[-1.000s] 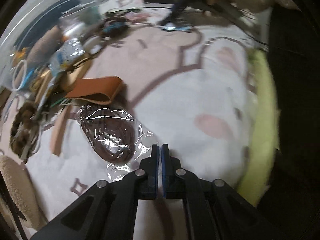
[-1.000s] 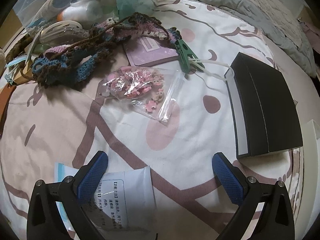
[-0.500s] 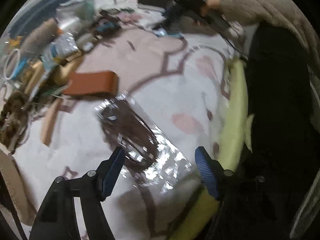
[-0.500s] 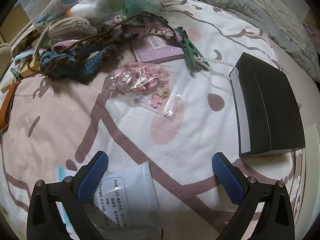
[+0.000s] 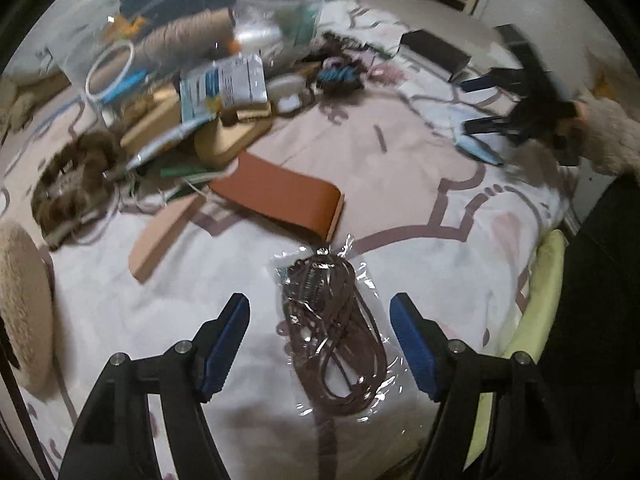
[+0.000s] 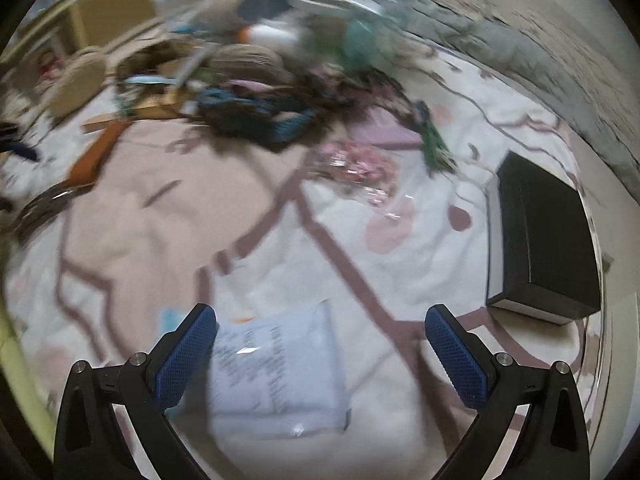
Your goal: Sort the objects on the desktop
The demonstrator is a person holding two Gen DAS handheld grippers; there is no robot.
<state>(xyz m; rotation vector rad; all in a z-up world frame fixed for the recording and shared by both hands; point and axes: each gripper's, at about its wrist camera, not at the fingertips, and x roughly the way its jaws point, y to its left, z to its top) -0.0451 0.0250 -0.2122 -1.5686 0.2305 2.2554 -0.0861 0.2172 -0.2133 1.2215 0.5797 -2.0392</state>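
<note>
Left gripper (image 5: 320,320) jaws apart over bagged brown cord (image 5: 332,340), not touching. Right gripper (image 6: 320,344) jaws apart above white packet (image 6: 276,372) on bedsheet (image 6: 160,220).

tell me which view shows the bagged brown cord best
The left wrist view. The bagged brown cord lies sharp and whole on the bedspread, between the open fingers of the left gripper, untouched. The right wrist view shows only a blurred dark streak at its left edge, perhaps the cord.
</note>
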